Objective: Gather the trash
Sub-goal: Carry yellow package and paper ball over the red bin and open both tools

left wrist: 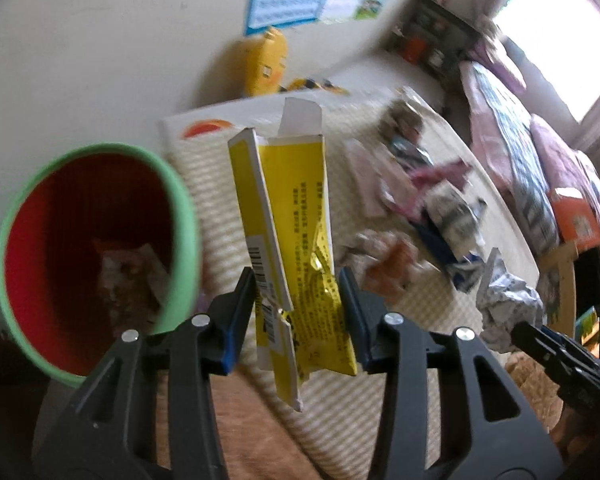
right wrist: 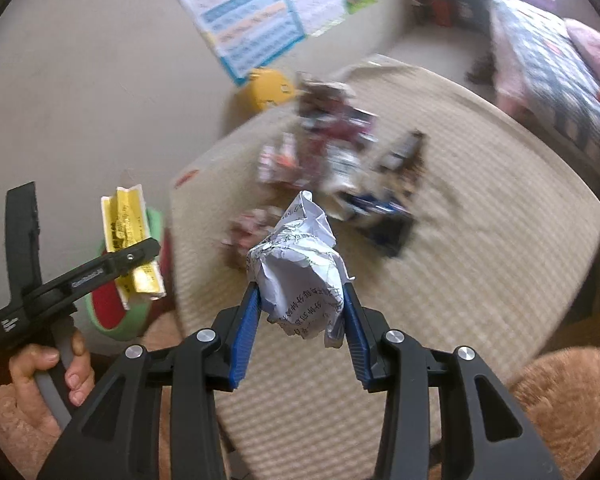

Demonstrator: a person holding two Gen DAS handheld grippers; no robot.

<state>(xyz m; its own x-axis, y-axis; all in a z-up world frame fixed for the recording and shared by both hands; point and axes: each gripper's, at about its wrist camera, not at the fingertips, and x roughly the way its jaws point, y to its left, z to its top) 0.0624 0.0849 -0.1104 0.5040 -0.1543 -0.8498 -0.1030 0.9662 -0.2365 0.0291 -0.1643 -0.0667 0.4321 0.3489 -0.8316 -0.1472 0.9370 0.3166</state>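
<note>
My left gripper (left wrist: pixel 296 280) is shut on a flattened yellow carton (left wrist: pixel 296 216), held upright just right of the bin (left wrist: pixel 96 256), a green-rimmed tub, red inside, with some wrappers at its bottom. In the right wrist view the same carton (right wrist: pixel 130 236) hangs over the bin (right wrist: pixel 112 308) in the left gripper (right wrist: pixel 140 256), which a hand (right wrist: pixel 52 376) holds. My right gripper (right wrist: pixel 300 288) is shut on a crumpled ball of printed white paper (right wrist: pixel 300 264), lifted above the table. That paper ball (left wrist: pixel 508 304) shows at the right of the left wrist view.
A pile of wrappers and packets (right wrist: pixel 340 168) lies on the cream checked table cover (right wrist: pixel 480 240). A yellow plush toy (left wrist: pixel 266 64) leans at the wall under posters (right wrist: pixel 252 20). A bed with patterned bedding (left wrist: pixel 512 148) runs along the right. Brown fuzzy fabric (right wrist: pixel 564 392) lies near me.
</note>
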